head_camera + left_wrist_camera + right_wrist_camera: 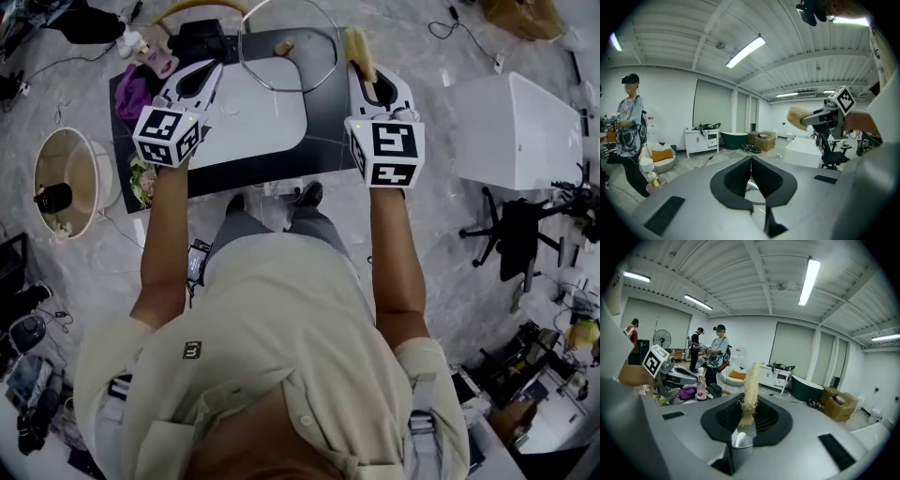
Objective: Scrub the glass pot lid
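The glass pot lid (314, 70), a clear disc with a metal rim and a tan knob (282, 44), hangs in the air above the black counter (323, 131). My left gripper (218, 67) is shut, and its tips meet the lid's left rim. In the left gripper view the jaws (751, 161) are pressed together and the lid shows only as a thin edge-on line. My right gripper (362, 69) is shut on a tan loofah scrubber (359, 49), just right of the lid. The scrubber (750, 387) stands up between the right gripper's (748, 414) pads.
A white sink basin (253, 127) is set in the counter. A purple cloth (132, 94) and a pink bottle (156, 58) sit at its left end. A white cabinet (525, 127) and an office chair (516, 234) stand to the right. Several people (717, 352) stand behind.
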The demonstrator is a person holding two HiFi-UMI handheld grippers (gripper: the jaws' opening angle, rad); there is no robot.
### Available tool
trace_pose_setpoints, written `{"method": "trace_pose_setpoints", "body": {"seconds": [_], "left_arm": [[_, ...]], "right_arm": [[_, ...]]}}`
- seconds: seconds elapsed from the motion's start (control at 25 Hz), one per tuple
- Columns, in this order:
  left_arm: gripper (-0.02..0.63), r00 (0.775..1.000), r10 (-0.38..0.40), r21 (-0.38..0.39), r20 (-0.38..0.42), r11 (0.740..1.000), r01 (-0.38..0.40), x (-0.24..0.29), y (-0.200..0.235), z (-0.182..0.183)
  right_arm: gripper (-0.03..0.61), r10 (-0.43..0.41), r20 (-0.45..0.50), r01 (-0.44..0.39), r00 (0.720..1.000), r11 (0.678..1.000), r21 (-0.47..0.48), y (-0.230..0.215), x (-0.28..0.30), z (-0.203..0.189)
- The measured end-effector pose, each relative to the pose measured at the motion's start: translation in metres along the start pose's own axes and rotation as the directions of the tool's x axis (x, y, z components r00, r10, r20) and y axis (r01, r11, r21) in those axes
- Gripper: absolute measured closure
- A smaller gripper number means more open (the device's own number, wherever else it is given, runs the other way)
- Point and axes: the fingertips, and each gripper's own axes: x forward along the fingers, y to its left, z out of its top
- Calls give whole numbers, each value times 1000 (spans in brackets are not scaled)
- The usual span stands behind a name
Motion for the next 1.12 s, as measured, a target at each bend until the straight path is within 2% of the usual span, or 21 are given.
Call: {"method": "trace_pose_setpoints", "body": {"seconds": [0.16,0.36,0.6,0.96,1.12], "left_arm": [[595,998,33,-52,-51,998,-36,18,19,-34],[595,993,45,-100,-113,993,-57,46,39,-83],[591,991,25,-206,-129,977,-52,82,53,-132],[390,994,55,-396,-99,914,-91,128,65,-173],[385,994,46,-448,-96,890,-84,138,62,-187]], "right_arm": [[526,49,-39,-48,998,999,22,3,41,-29],[526,60,-75,-58,995,998,20,4,94,-74],[526,76,-138,-69,987,996,53,21,149,-133],[525,111,-214,-106,971,994,36,49,191,-204],[525,142,-226,-143,964,990,12,69,199,-219]]}}
